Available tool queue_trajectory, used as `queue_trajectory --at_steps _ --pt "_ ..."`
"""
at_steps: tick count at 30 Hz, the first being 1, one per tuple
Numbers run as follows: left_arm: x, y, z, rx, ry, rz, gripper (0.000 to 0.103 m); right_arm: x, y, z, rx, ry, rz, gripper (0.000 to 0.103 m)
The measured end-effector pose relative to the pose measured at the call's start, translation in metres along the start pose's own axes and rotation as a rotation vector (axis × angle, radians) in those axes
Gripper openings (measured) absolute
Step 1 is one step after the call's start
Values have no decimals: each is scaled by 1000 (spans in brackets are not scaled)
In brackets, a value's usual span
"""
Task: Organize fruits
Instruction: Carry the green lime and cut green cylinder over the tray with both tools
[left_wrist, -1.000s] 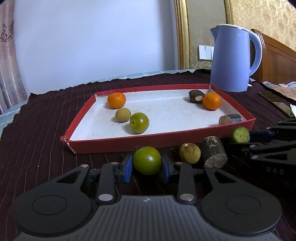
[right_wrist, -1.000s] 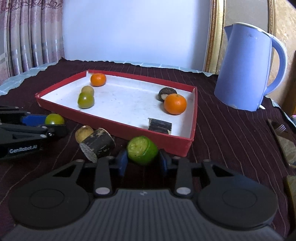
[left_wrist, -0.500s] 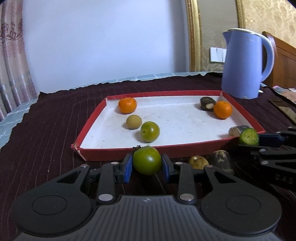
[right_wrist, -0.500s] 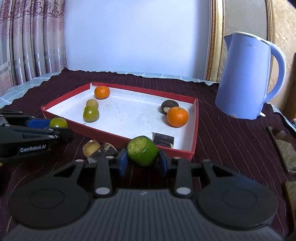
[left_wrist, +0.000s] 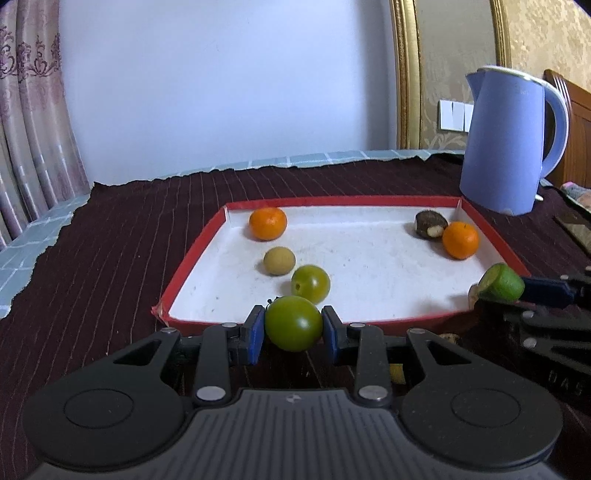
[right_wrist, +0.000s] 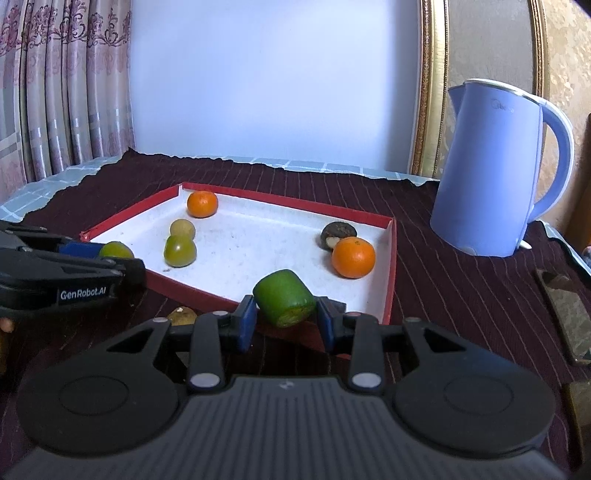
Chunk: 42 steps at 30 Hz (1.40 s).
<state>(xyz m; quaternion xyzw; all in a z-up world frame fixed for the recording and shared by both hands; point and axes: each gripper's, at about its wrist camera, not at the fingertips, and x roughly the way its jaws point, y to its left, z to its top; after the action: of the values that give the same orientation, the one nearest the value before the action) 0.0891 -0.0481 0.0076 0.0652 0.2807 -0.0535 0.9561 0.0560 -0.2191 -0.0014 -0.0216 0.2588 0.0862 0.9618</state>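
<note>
Higher now, left tool (left_wrist: 293, 329) clamping green tomato (left_wrist: 293, 323).

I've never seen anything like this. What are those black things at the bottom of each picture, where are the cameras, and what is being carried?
No robot here: a person holds a hand-held gripper in each hand, with a wide-angle camera on each looking forward along its two fingers. One picture comes from the left gripper, shut on a round green fruit. The other comes from the right gripper, shut on a cut green fruit. Ahead, on a dark striped cloth, lies a red tray holding two oranges, a tan fruit, a green fruit and a dark brown one. A blue kettle stands to the tray's right. Each gripper also shows at the edge of the other's picture.
</note>
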Motion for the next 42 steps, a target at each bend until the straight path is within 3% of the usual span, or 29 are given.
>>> queue_trajectory --at_steps 42 --pt "38 -14 48 20 8 98 32 26 -3 40 -3 -55 -20 34"
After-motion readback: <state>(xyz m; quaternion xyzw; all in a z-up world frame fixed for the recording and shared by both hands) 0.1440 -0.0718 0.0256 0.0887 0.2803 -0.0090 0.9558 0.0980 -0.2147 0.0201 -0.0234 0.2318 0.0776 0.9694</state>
